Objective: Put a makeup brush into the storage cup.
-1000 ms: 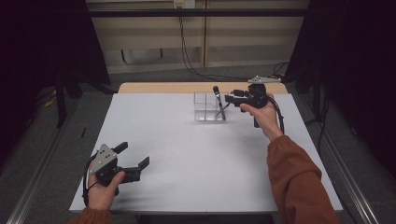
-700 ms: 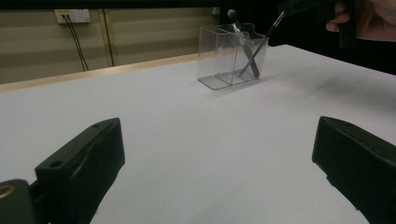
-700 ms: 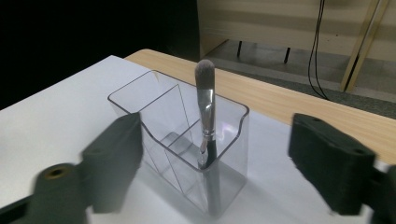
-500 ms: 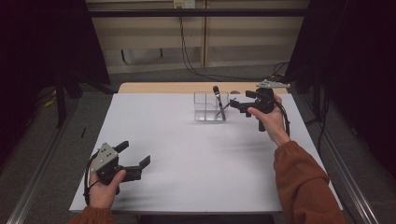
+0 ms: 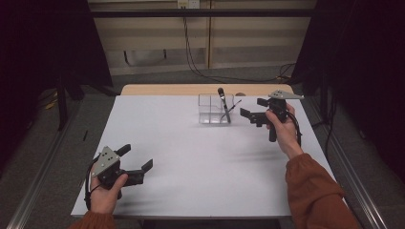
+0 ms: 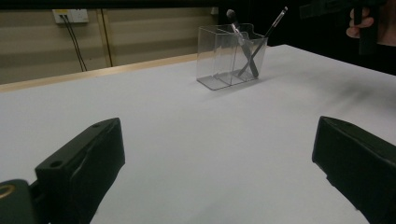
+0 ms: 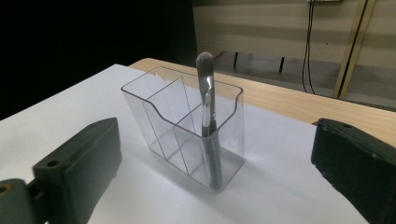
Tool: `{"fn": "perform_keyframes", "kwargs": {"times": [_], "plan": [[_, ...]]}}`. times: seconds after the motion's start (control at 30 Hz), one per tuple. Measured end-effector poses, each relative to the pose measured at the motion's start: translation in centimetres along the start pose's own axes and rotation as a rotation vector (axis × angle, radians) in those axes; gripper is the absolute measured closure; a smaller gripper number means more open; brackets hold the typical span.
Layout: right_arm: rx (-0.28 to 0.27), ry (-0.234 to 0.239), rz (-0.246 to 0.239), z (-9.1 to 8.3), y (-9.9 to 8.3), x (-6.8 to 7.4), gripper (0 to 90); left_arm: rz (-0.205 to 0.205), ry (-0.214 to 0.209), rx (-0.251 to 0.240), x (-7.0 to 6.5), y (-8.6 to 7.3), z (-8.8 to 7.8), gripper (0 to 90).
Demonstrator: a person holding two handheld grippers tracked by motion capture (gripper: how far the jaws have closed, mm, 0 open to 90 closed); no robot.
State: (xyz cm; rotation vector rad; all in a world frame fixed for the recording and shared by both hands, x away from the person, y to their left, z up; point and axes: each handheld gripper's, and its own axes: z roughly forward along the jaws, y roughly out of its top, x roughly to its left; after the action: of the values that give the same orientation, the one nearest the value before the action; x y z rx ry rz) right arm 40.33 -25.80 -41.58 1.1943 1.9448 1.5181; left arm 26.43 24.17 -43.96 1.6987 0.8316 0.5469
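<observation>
Lab or recording studio, not a home. White sheet-covered table [image 5: 191, 157] on a wooden top, bare edge at 12 o'clock. Black curtains [image 5: 43, 43] hang at 9–10 and 2–3 o'clock. Beige panelled wall [image 5: 153, 33] at 12 with a socket box [image 5: 187, 4] and black cables [image 5: 196, 57] running down. Metal rails [image 5: 33, 191] on grey floor at 8 and 4 o'clock.

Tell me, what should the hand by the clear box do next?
Probably pull the right tongs back from the clear organizer: the jaws, which have just been opening, stand wide with nothing between them, and the makeup brush already leans inside its end compartment.
</observation>
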Motion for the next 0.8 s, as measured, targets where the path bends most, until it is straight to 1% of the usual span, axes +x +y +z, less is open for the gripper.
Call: {"fn": "perform_keyframes", "kwargs": {"times": [0.03, 0.07, 0.1, 0.17, 0.3, 0.4, 0.43, 0.47, 0.53, 0.6, 0.63, 0.7, 0.77, 0.8], "plan": [[-0.005, -0.004, -0.006, -0.1, -0.2, 0.1, 2.0, -0.01, -0.002, -0.009, -0.1, 0.0, 0.0, 2.5], [-0.004, 0.001, -0.007, -0.2, -0.3, 0.2, 2.4, -0.007, -0.001, -0.01, -0.1, 0.0, -0.1, 2.4], [-0.002, 0.006, 0.001, -0.4, -0.3, 0.4, 2.6, -0.003, 0.002, -0.009, -0.1, 0.0, -0.1, 2.4], [-0.022, 0.013, 0.004, -0.8, -0.3, 0.5, 2.4, -0.002, 0.0, -0.009, 0.0, 0.0, -0.2, 2.4], [-0.034, 0.016, -0.008, -1.5, -0.6, 0.8, 1.9, -0.009, 0.0, -0.016, 0.0, 0.0, -0.3, 2.4], [-0.053, 0.016, -0.01, -2.2, -0.9, 1.1, 1.9, -0.006, -0.001, -0.017, 0.0, 0.0, -0.3, 2.4], [-0.053, 0.021, -0.015, -2.4, -1.0, 1.2, 1.6, -0.006, -0.001, -0.017, 0.0, 0.0, -0.3, 2.3], [-0.052, 0.014, -0.017, -2.6, -1.1, 1.3, 0.9, -0.004, 0.0, -0.015, 0.0, 0.0, -0.3, 2.4], [-0.051, 0.023, -0.008, -3.1, -1.2, 1.4, 0.4, -0.004, 0.002, -0.012, 0.1, 0.0, -0.3, 2.3], [-0.06, 0.033, -0.008, -3.6, -1.4, 1.5, 0.2, -0.011, 0.002, -0.013, 0.1, -0.1, -0.3, 2.3], [-0.064, 0.037, -0.009, -3.8, -1.5, 1.5, 0.0, -0.006, 0.002, -0.011, 0.1, -0.1, -0.3, 2.4], [-0.069, 0.054, 0.004, -4.3, -1.6, 1.4, 0.0, -0.006, 0.001, -0.011, 0.0, -0.1, -0.4, 2.3], [-0.073, 0.052, 0.007, -4.8, -1.8, 1.4, 0.0, -0.006, -0.001, -0.012, 0.0, -0.1, -0.4, 2.3], [-0.079, 0.055, 0.016, -5.1, -1.8, 1.4, 0.0, -0.006, -0.001, -0.013, 0.0, -0.1, -0.4, 2.3]]}}
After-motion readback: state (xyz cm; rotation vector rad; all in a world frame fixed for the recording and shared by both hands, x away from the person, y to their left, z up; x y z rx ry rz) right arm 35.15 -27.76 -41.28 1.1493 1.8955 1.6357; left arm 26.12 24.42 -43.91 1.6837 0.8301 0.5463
